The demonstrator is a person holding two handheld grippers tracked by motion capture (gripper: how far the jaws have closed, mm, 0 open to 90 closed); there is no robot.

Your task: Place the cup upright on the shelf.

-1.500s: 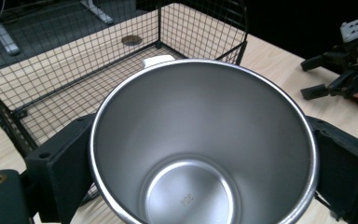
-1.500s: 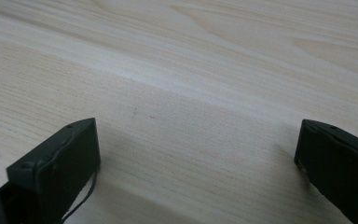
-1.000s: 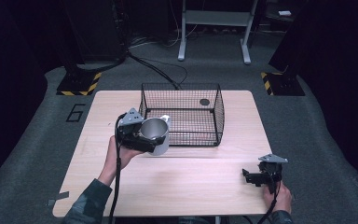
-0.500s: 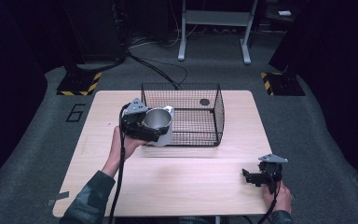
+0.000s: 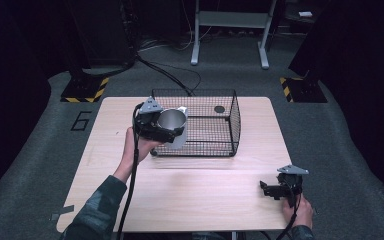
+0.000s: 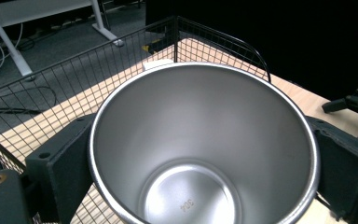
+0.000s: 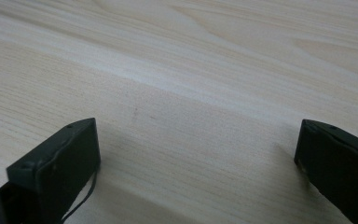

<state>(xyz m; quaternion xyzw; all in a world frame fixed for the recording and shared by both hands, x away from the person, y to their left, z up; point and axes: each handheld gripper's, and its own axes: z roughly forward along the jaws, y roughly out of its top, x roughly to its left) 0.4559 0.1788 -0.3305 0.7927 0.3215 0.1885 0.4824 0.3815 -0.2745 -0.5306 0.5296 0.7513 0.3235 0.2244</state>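
My left gripper (image 5: pixel 166 131) is shut on a steel cup (image 5: pixel 172 120), held in the air over the left rim of a black wire basket (image 5: pixel 215 142). In the left gripper view the cup's (image 6: pixel 200 144) empty inside faces the camera, with a black jaw pressed on each side of it and the basket's mesh (image 6: pixel 51 88) behind. A small dark round thing (image 5: pixel 219 109) lies on the basket's floor at the far right. My right gripper (image 5: pixel 270 190) rests low at the table's front right corner; its jaws stand wide apart over bare wood (image 7: pixel 196 93) with nothing between them.
The light wooden table (image 5: pixel 180 195) has bare room in front of the basket. Beyond it, the dark floor holds cables (image 5: pixel 170 75), a white stand's legs (image 5: pixel 230 35) and yellow-black striped blocks (image 5: pixel 82 90). In the left gripper view the right gripper (image 6: pixel 354 100) shows far off.
My left gripper has carried the cup up and to the right, from beside the basket's left wall to above its rim. The right gripper has stayed put.
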